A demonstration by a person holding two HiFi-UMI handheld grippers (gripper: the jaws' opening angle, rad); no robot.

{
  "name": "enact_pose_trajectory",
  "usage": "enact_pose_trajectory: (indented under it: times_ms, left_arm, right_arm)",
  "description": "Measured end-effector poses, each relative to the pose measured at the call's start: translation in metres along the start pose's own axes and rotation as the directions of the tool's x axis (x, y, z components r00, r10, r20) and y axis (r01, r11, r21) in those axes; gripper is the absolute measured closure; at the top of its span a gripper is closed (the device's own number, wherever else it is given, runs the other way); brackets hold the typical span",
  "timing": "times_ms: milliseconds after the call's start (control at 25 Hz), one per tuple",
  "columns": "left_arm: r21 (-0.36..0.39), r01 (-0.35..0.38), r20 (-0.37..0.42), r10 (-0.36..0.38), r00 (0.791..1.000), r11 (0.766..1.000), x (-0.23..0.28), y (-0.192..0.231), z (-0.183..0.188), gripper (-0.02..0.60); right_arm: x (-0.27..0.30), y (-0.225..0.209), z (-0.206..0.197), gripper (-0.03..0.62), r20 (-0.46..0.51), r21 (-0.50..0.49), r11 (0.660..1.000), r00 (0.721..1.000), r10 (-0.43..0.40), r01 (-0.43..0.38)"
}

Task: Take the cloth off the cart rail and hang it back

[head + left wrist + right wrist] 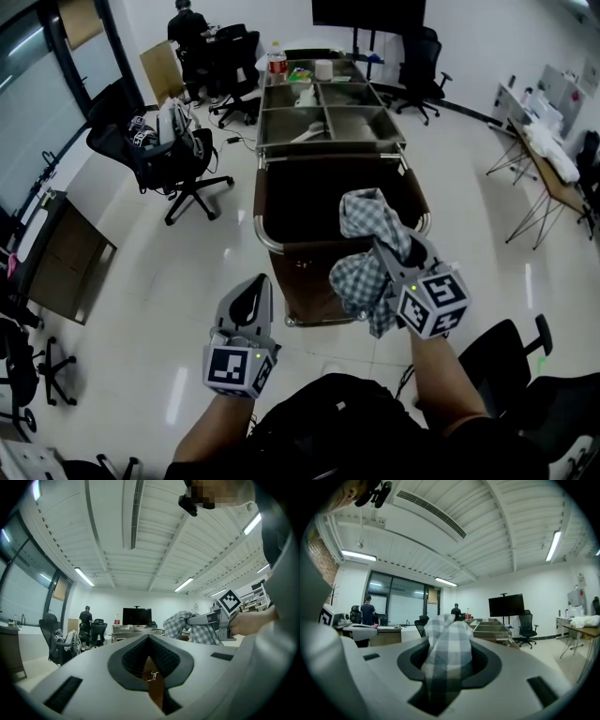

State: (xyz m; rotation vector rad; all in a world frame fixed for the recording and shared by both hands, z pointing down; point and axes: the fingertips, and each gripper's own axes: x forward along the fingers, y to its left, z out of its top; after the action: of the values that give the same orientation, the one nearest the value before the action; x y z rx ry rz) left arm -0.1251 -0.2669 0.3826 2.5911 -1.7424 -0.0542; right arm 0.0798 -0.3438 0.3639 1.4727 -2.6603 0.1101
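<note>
While the right hand-held gripper point(382, 247) is clenched on the checked cloth point(366, 214), the fabric bunches up past its jaws in a loose knot and trails down beside the marker cube point(433, 300). In the right gripper view the grey and white check fills the gap between the two jaws. The cloth is up in the air and, in the head view, lies over the near right corner of the cart point(323, 192), off the chrome rail point(265, 236) that curves round the cart's near end.

The left hand-held gripper point(251, 287) is to the left of the cart's near left corner. Its jaws are closed together with nothing between them, and it is well apart from the cloth.

The near half of the cart is a deep, dark brown bin. The far half carries metal trays point(328, 120) split into compartments. A bottle with a red label point(277, 62) stands at the far left corner. To the cart's left, a black office chair point(178, 161) sits on the pale glossy floor point(150, 309). A person point(187, 28) is seated at the back of the room.
</note>
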Motion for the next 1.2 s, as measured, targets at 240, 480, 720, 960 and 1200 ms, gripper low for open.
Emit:
enact_pose_trajectory:
  times_ms: [240,480,720,960,1200]
  left_arm:
    - [-0.002,-0.016,-0.004,0.016,1.0,1.0,0.029,0.003,0.0,0.581]
    - [-0.006,-0.036,-0.01,0.036,0.999,0.999,0.042,0.01,-0.004,0.581]
    - [-0.013,-0.05,-0.031,0.05,0.998,0.999,0.042,0.014,-0.014,0.581]
    - [-0.016,-0.049,-0.043,0.048,0.998,0.999,0.038,0.015,-0.017,0.581]
    - [-0.014,-0.057,-0.044,0.056,0.997,0.998,0.022,0.019,-0.013,0.581]
  right_arm:
    - [0.033,-0.015,-0.018,0.434,-0.051,0.007,1.0,0.998,0.026,-0.025]
    - [0.057,-0.017,-0.051,0.433,-0.133,0.018,0.999,0.991,0.036,-0.034]
    - [0.069,-0.014,-0.082,0.422,-0.207,-0.032,0.999,0.978,0.003,-0.01]
    - [0.073,-0.012,-0.089,0.371,-0.233,-0.11,0.994,0.972,-0.043,0.017]
    - [0.071,-0.015,-0.088,0.307,-0.252,-0.089,0.995,0.965,-0.066,0.044]
